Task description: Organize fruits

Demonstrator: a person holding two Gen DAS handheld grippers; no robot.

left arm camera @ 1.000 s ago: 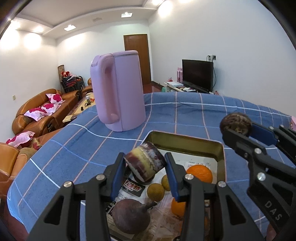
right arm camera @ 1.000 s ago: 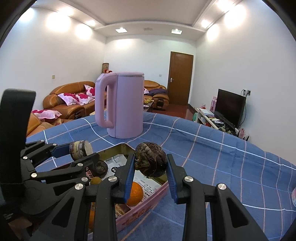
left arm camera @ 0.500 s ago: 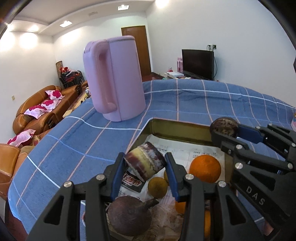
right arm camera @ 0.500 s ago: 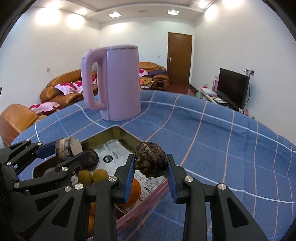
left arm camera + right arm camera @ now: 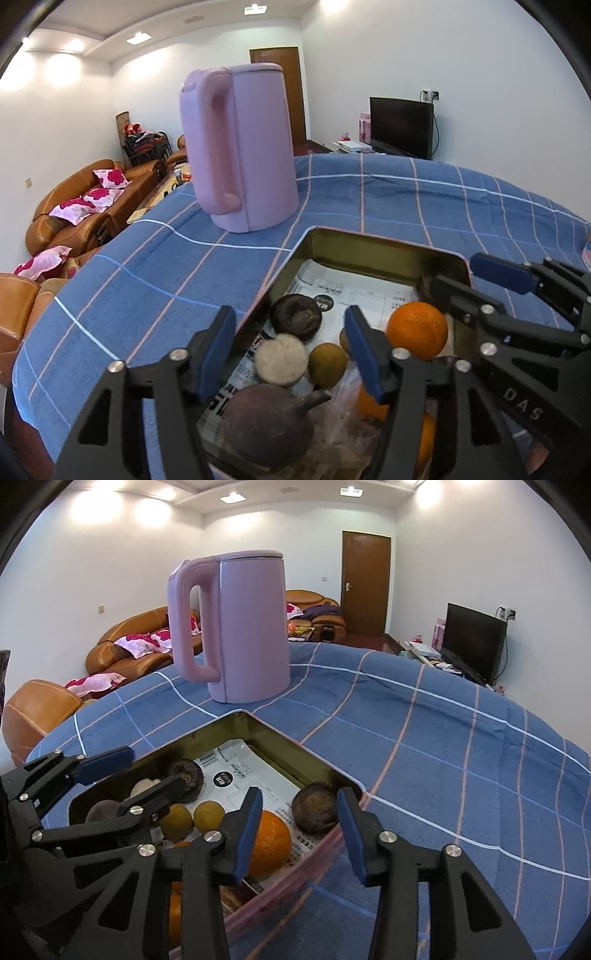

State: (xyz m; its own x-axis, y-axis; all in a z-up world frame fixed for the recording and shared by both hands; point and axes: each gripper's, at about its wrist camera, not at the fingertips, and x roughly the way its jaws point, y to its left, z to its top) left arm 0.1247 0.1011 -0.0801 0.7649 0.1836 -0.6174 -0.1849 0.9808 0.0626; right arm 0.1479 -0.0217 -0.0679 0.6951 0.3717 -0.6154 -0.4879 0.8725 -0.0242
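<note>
The pale-faced cut chunk [image 5: 280, 360] and the round, rough dark fruit [image 5: 315, 808] lie on printed paper in the tin tray [image 5: 373, 251] beside a bright orange [image 5: 417, 329], while your left gripper [image 5: 291, 354] and right gripper [image 5: 300, 829] hover spread wide, gripping nothing, above them.

Glossy brass-toned metal tray [image 5: 373, 251], printed paper liner [image 5: 354, 291]; matt woven cloth [image 5: 424, 738]; smooth plastic kettle [image 5: 247, 627]

I see white walls [image 5: 269, 531] lit by recessed ceiling lights [image 5: 229, 497], a brown wooden door [image 5: 365, 583], orange leather sofas [image 5: 88, 206] with pink floral cushions [image 5: 107, 177], and a dark television [image 5: 400, 123] on my right.
</note>
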